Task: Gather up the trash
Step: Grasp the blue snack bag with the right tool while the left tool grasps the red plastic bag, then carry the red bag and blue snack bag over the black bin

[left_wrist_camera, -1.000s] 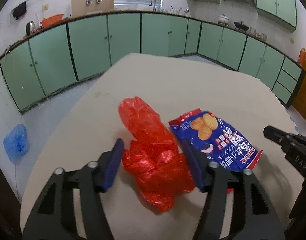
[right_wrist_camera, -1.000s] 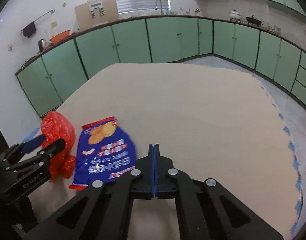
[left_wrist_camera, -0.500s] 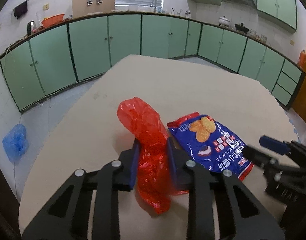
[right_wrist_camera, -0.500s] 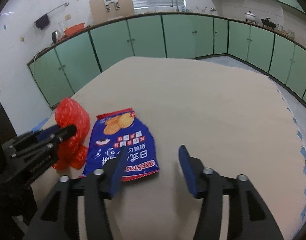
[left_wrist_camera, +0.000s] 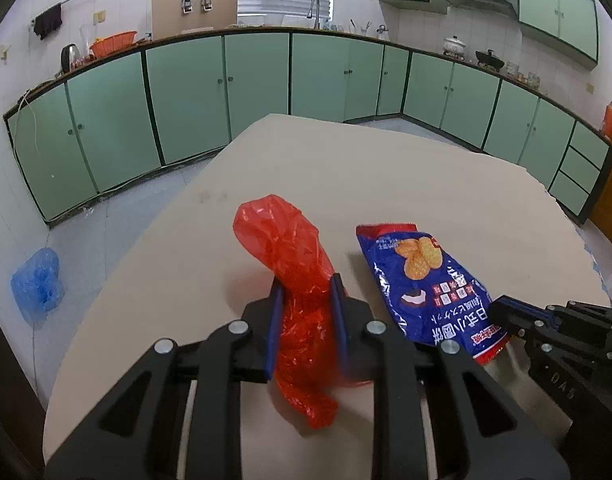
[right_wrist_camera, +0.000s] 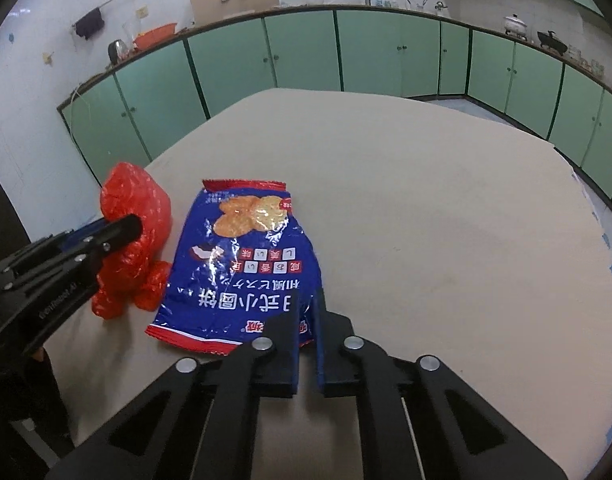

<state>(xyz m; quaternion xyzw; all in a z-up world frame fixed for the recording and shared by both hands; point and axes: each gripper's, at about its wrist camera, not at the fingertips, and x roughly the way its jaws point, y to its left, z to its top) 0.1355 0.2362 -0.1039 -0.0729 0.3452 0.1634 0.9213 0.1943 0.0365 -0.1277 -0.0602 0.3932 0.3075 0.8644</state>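
Crumpled red plastic bag [left_wrist_camera: 295, 280] sits at the left of the beige worktop [left_wrist_camera: 386, 184], pinched between the blue pads of the left gripper [left_wrist_camera: 303, 286]; its own view shows both pads pressing the plastic, while the right wrist view shows only one black finger across the bag. Just right of it the blue snack packet [right_wrist_camera: 245, 256] lies flat, and the right gripper [right_wrist_camera: 306, 300], whose jaws have just been closing, has its near red-edged corner caught in the thin gap between its fingers, a grip the left wrist view shows only from the side.
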